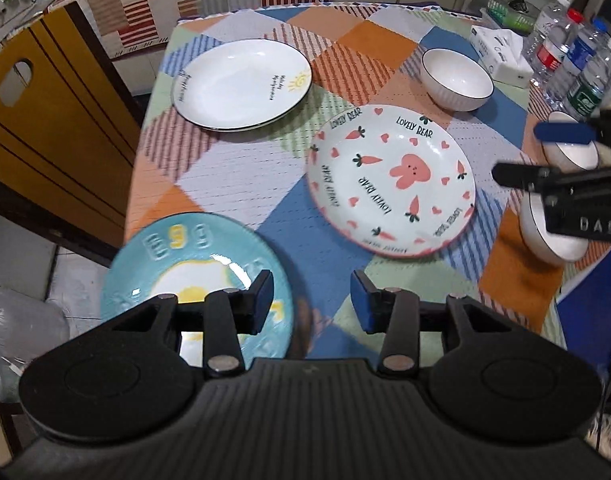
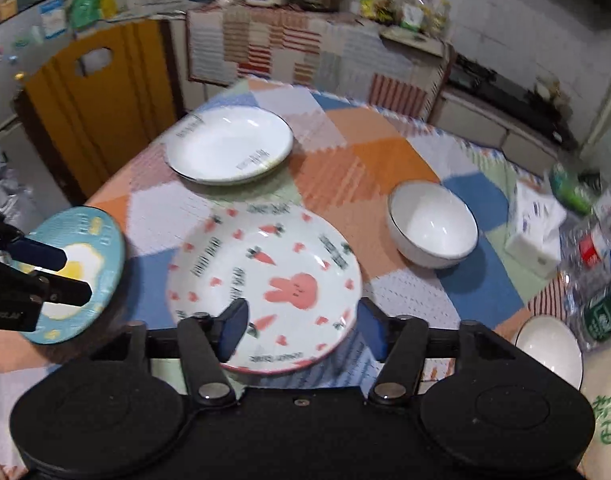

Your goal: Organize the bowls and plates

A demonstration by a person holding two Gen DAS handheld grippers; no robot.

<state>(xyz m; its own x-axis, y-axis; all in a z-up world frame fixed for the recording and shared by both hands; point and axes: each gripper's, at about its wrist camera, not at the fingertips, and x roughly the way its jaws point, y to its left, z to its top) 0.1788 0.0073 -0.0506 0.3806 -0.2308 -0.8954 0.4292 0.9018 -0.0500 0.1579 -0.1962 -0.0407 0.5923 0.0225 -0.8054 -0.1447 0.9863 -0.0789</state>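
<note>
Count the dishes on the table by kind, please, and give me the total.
Plates: 3 — blue egg plate, bunny plate, white sun plate (perhaps a second plate lies under it).
Bowls: 3 — far white bowl, two near bowls by the right tool.
Total: 6

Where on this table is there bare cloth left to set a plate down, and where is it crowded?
Bare cloth lies between the white plate, the bunny plate and the blue egg plate; another patch lies behind the white bowl. It is crowded at the right edge: bottles, tissue box and two more bowls.
</note>
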